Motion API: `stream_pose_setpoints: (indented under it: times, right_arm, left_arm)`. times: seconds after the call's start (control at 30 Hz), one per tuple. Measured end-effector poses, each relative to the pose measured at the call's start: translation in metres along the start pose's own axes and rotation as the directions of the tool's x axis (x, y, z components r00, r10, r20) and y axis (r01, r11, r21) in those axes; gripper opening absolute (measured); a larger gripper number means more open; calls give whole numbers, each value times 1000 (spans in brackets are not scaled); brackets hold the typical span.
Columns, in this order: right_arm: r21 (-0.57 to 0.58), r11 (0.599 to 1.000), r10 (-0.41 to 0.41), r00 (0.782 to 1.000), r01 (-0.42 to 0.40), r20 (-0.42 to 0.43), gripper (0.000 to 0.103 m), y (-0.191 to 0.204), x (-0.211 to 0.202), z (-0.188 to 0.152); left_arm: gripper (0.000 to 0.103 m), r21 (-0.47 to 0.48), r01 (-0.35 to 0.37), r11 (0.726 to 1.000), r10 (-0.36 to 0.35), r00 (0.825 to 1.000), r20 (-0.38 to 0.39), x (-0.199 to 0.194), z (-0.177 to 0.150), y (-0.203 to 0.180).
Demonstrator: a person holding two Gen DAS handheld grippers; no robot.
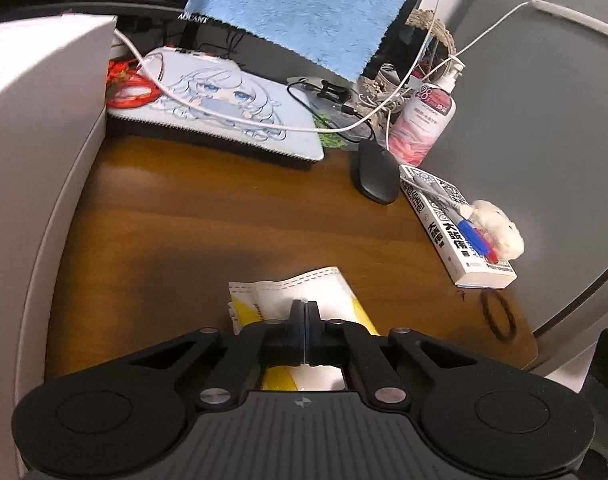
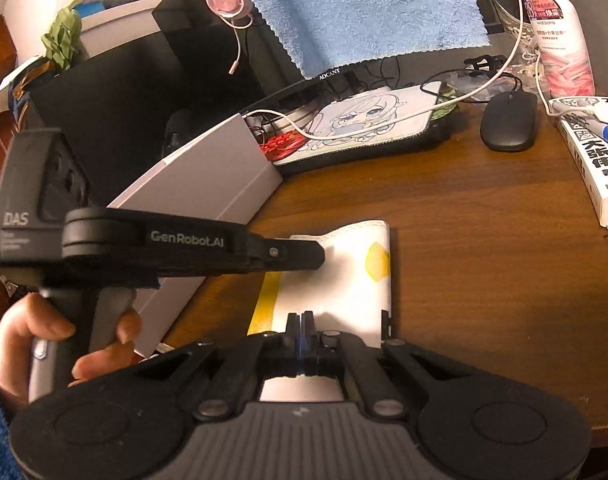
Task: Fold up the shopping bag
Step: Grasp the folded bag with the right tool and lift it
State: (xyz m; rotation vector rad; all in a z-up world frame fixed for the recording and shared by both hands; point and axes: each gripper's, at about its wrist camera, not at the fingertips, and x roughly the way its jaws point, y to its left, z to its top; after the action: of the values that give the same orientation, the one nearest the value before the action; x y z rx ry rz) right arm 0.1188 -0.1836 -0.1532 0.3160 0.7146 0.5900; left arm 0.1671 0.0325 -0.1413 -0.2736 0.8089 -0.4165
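Observation:
The shopping bag [image 1: 323, 286] [image 2: 343, 280] lies folded flat on the brown wooden table [image 1: 184, 220], white with yellow patches and a stitched edge. My left gripper [image 1: 305, 306] is shut, its tip resting on top of the bag's middle. In the right wrist view this left gripper [image 2: 321, 258] reaches in from the left, held by a hand [image 2: 36, 328]. My right gripper [image 2: 302, 318] is shut too, its tips over the bag's near part. The linkages hide the bag's near edge, and I cannot see any fabric pinched between either pair of fingers.
A white box [image 1: 36, 120] [image 2: 208, 184] stands close on the left. Behind lie a printed mouse pad [image 1: 224, 108], a black mouse [image 1: 375, 176] and a lotion bottle [image 1: 423, 120]. A book [image 1: 459, 236] with pens and a black hair tie [image 1: 497, 316] lie to the right.

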Motion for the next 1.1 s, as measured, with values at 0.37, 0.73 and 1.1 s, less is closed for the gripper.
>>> stream_pose_setpoints:
  times: [0.37,0.73,1.1]
  right_arm:
    - [-24,999,-35,999,35,23,0,0,16,12]
    - [-241,939,-237,969,246,66,6,11,28,41]
    - [-418,856,-301,951,303,72,6,39,20,5]
  left_arm:
    - [3,-31,29,999,-28,999,23,12,6,7]
    - [3,-42,35,998,-34,999,31,12,6,8]
    - [3,-40,4,999,-2,999,45,12,2,5]
